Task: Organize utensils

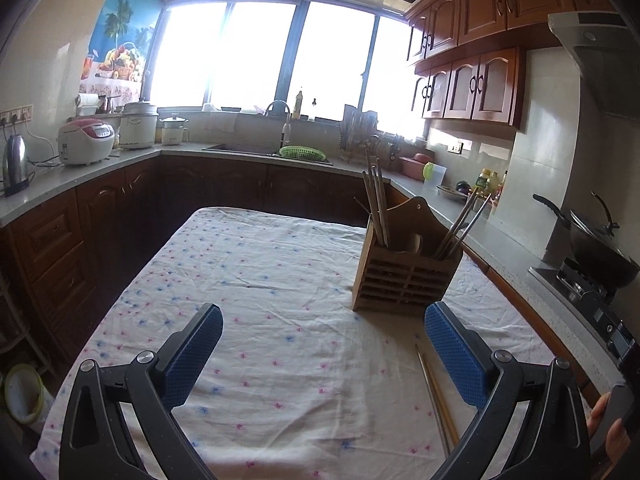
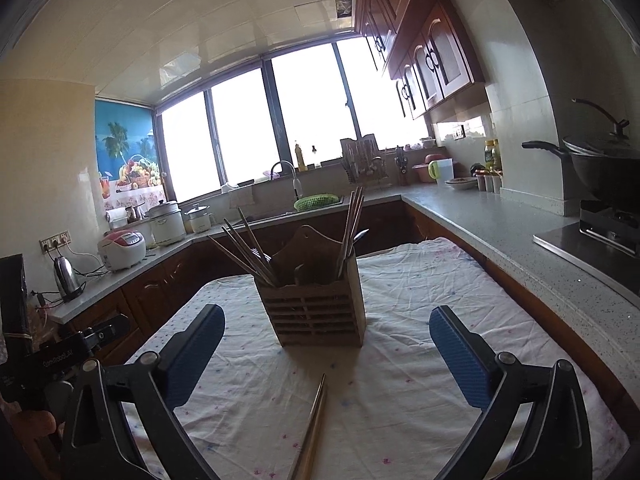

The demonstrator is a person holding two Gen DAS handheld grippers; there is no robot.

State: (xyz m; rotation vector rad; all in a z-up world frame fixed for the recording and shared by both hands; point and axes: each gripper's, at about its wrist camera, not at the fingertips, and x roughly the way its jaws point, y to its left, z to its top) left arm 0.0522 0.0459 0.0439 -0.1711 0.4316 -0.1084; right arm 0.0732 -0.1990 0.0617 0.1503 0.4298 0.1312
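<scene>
Both grippers hung over the desk (image 1: 280,264), fingers spread wide, nothing between them. The left gripper (image 1: 323,330) had black plastic arms with blue, dimpled rubber pads; the right gripper (image 2: 327,330) was built the same. The desk was covered by a wrinkled white cloth (image 2: 420,300) printed with small pink and blue flowers.

The task's thing, a wooden utensil holder (image 1: 404,276), stood upright on the cloth. It was a boxy caddy with a slatted front and a taller arched back panel with a hanging hole. In the left wrist view it sat ahead and to the right, just past the right finger tip. In the right wrist view the utensil holder (image 2: 318,312) sat dead ahead between the spread fingers.

Thin chopsticks (image 1: 376,204), wood and metal by the look, leaned out of the holder's left and right compartments. A rounded wooden piece poked up from the middle one, but what it was could not be told.

A loose pair of chopsticks (image 2: 314,428) lay flat on the cloth, close together, pointing toward the holder but well short of it. In the left wrist view the same pair (image 1: 436,396) lay beside the right finger's inner edge.

Around the desk ran a grey speckled counter (image 2: 500,232) on dark wood cabinets. It carried a rice cooker (image 1: 86,140), a steel kettle (image 1: 15,164) and a green basket (image 1: 302,153) by the sink. A black wok (image 2: 600,168) sat on the stove at right. Bright windows were blown out behind.
</scene>
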